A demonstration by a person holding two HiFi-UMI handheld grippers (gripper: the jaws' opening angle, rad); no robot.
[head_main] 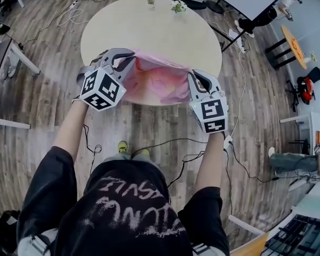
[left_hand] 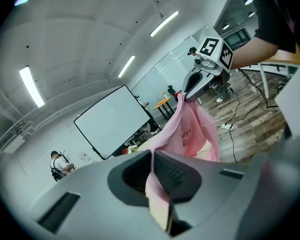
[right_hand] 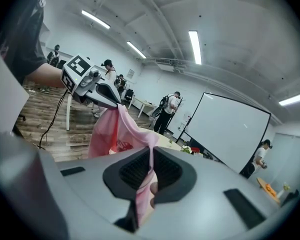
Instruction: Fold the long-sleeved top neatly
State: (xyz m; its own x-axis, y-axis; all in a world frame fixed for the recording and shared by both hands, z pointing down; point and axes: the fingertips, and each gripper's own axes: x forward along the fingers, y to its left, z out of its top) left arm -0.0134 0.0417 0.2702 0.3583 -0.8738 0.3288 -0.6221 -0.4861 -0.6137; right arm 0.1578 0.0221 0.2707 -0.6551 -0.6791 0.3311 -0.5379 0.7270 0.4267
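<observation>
The pink long-sleeved top [head_main: 160, 81] hangs bunched in the air above the near edge of the round cream table [head_main: 149, 31], stretched between both grippers. My left gripper [head_main: 124, 62] is shut on one edge of the cloth, which runs pinched through its pads [left_hand: 165, 171] in the left gripper view. My right gripper [head_main: 194, 80] is shut on the other edge, and pink fabric [right_hand: 145, 194] passes between its pads in the right gripper view. Each gripper view also shows the other gripper holding its corner: the right one [left_hand: 186, 95] and the left one [right_hand: 116, 104]. The sleeves are hidden in the folds.
Two small plants [head_main: 177, 6] stand at the table's far edge. Cables [head_main: 165, 143] trail over the wooden floor by my feet. A large white screen [right_hand: 235, 134] stands beyond the table, with several people [right_hand: 169, 109] around the room. Chairs and a small orange table [head_main: 293, 41] are at the right.
</observation>
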